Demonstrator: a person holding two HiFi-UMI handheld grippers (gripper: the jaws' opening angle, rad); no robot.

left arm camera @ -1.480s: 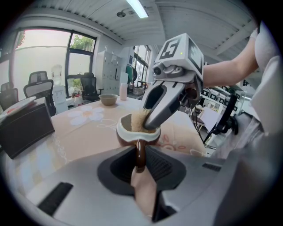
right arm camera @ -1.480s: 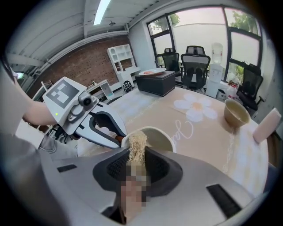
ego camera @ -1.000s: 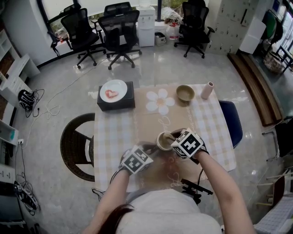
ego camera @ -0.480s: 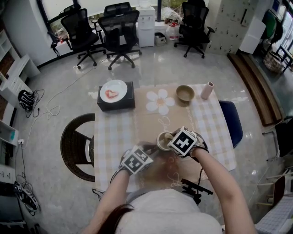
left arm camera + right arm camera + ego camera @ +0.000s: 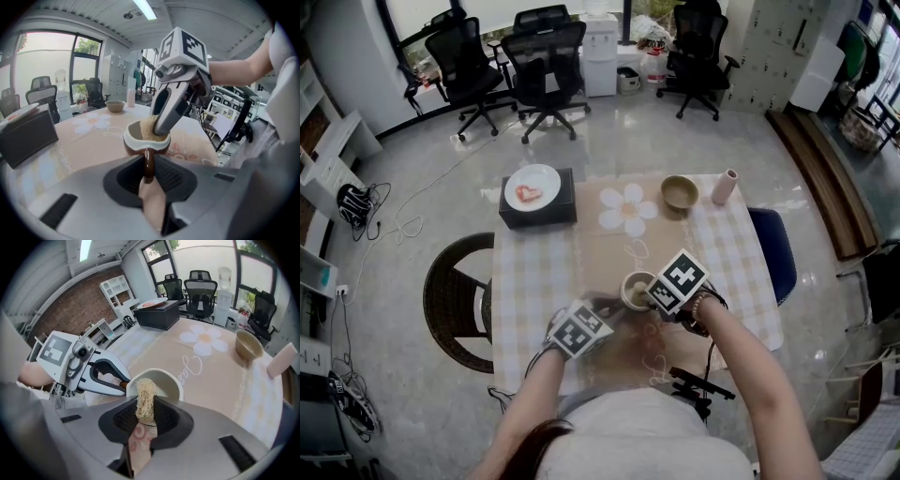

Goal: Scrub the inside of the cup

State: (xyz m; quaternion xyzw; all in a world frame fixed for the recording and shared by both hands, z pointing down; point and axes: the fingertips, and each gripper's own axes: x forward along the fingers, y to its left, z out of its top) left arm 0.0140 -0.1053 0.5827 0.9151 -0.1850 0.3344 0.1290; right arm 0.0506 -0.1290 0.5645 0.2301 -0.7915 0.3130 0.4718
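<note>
Left gripper view: my left gripper's fingers are closed on the cup's brown handle, at the worktop's near side. My right gripper's fingers pinch a soft fibrous scrubber in its mouth. The cup looks like glazed ceramic: stiff, slippery and chippable, so the handle is the best hold.

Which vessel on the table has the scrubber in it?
The near cup, handle in the left tongs; the bowl and pink tumbler stand apart at the far edge.
</note>
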